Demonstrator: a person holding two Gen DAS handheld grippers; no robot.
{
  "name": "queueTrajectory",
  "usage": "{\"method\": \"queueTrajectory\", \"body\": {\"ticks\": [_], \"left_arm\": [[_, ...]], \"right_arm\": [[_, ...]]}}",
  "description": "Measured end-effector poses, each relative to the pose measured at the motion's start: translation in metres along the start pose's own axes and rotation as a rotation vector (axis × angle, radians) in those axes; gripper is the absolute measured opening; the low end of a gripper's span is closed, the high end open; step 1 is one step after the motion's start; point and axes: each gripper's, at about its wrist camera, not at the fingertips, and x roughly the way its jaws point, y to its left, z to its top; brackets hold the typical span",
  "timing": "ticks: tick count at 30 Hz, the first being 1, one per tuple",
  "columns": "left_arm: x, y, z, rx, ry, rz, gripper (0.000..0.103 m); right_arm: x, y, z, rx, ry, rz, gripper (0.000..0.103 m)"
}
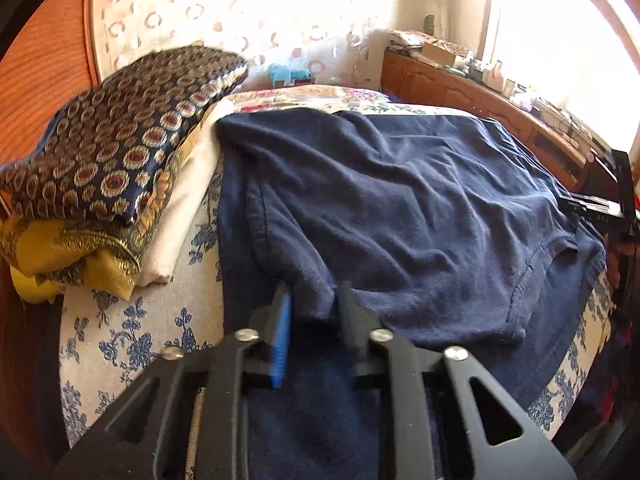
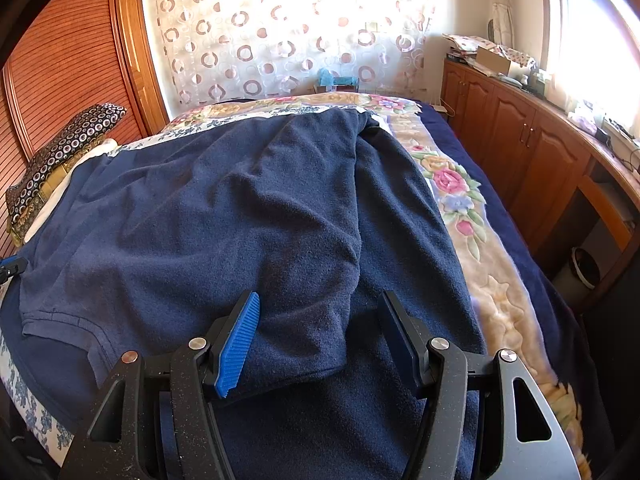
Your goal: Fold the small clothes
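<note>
A navy blue shirt (image 1: 400, 208) lies spread and wrinkled on the bed; it also fills the right wrist view (image 2: 240, 216). My left gripper (image 1: 314, 300) is shut on a fold of the shirt's near edge, cloth pinched between its blue-padded fingers. My right gripper (image 2: 318, 320) is open, its fingers wide apart over a folded-over flap of the shirt, touching or just above the cloth. The tip of the left gripper shows at the left edge of the right wrist view (image 2: 12, 266).
A stack of patterned cushions and yellow cloth (image 1: 100, 168) sits on the bed at the left. A floral blanket (image 2: 452, 184) lies along the shirt's right side. Wooden cabinets (image 2: 520, 148) with clutter run along the right wall. A wooden wardrobe (image 2: 68, 64) stands at the left.
</note>
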Motion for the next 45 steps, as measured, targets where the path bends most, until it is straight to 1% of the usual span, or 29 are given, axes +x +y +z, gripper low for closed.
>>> {"method": "queueTrajectory", "body": {"ticks": [3,7,9,11,13,14,15,16,17,18,19,20,23,25,26,30,31,32,33,35,37,38,39,40,41,43,44,45], "left_arm": [[-0.005,-0.003,0.002,0.005,-0.027,0.006,0.010],[-0.018,-0.006,0.006,-0.011,-0.083,-0.012,0.009],[-0.021,-0.007,0.007,-0.014,-0.094,-0.016,0.009],[-0.022,-0.007,0.007,-0.017,-0.099,-0.020,0.009],[-0.022,-0.007,0.005,-0.023,-0.101,-0.022,0.009],[-0.021,-0.007,0.004,-0.028,-0.102,-0.024,0.009],[-0.021,-0.006,0.003,-0.032,-0.101,-0.026,0.009],[-0.020,-0.005,0.003,-0.036,-0.102,-0.028,0.009],[-0.021,-0.005,0.002,-0.042,-0.107,-0.028,0.009],[-0.022,-0.004,0.002,-0.047,-0.111,-0.029,0.008],[-0.023,-0.004,0.001,-0.050,-0.115,-0.030,0.008],[-0.027,-0.004,0.002,-0.055,-0.128,-0.033,0.008],[-0.042,-0.004,0.006,-0.072,-0.164,-0.060,0.008],[-0.053,-0.006,0.009,-0.075,-0.188,-0.077,0.008],[-0.059,-0.008,0.011,-0.073,-0.202,-0.078,0.008],[-0.082,-0.013,0.016,-0.070,-0.247,-0.098,0.008],[-0.087,-0.013,0.016,-0.069,-0.257,-0.101,0.008],[-0.096,-0.013,0.017,-0.072,-0.276,-0.105,0.008],[-0.101,-0.014,0.017,-0.072,-0.282,-0.109,0.008],[-0.110,-0.013,0.017,-0.070,-0.286,-0.107,0.008],[-0.110,-0.013,0.015,-0.068,-0.270,-0.105,0.008],[-0.107,-0.014,0.009,-0.064,-0.245,-0.097,0.008],[-0.102,-0.013,0.005,-0.062,-0.226,-0.086,0.008],[-0.094,-0.014,-0.003,-0.056,-0.192,-0.067,0.008],[-0.087,-0.014,-0.010,-0.055,-0.165,-0.058,0.008],[-0.077,-0.014,-0.022,-0.059,-0.122,-0.053,0.008],[-0.071,-0.013,-0.029,-0.061,-0.101,-0.049,0.008],[-0.068,-0.013,-0.033,-0.061,-0.089,-0.044,0.008]], "right_arm": [[0.000,0.000,0.000,-0.001,0.000,-0.006,0.063],[-0.002,-0.002,0.000,0.003,-0.001,0.006,0.063],[-0.005,0.002,0.000,-0.022,-0.009,0.020,0.063],[-0.006,0.007,-0.001,-0.055,0.005,0.028,0.063],[-0.007,0.009,-0.002,-0.063,0.010,0.031,0.055],[-0.007,0.012,-0.002,-0.069,0.022,0.026,0.055],[-0.006,0.013,-0.002,-0.072,0.024,0.031,0.050],[-0.006,0.014,-0.002,-0.078,0.030,0.041,0.038],[-0.006,0.014,-0.001,-0.082,0.030,0.044,0.033],[-0.008,0.015,0.000,-0.088,0.027,0.049,0.026],[-0.010,0.016,0.001,-0.096,0.023,0.060,0.011],[-0.013,0.017,0.002,-0.104,0.013,0.060,0.009],[-0.030,0.015,0.006,-0.104,-0.039,0.082,0.008],[-0.036,0.014,0.007,-0.096,-0.055,0.089,0.008],[-0.052,0.011,0.010,-0.083,-0.094,0.108,0.008],[-0.084,0.010,0.013,-0.090,-0.151,0.120,0.006],[-0.084,0.010,0.013,-0.090,-0.151,0.120,0.006],[-0.093,0.011,0.014,-0.097,-0.165,0.116,0.006],[-0.111,0.011,0.013,-0.105,-0.194,0.115,0.006],[-0.127,0.009,0.013,-0.108,-0.212,0.122,0.006],[-0.139,0.007,0.009,-0.121,-0.208,0.125,0.006],[-0.139,0.007,0.009,-0.121,-0.208,0.125,0.006],[-0.139,0.007,-0.002,-0.128,-0.177,0.121,0.006],[-0.139,0.007,-0.002,-0.128,-0.177,0.121,0.006],[-0.127,0.006,-0.014,-0.129,-0.119,0.111,0.006],[-0.109,0.004,-0.028,-0.125,-0.054,0.096,0.006],[-0.101,0.002,-0.033,-0.115,-0.027,0.094,0.006],[-0.101,0.002,-0.033,-0.115,-0.027,0.094,0.006]]}}
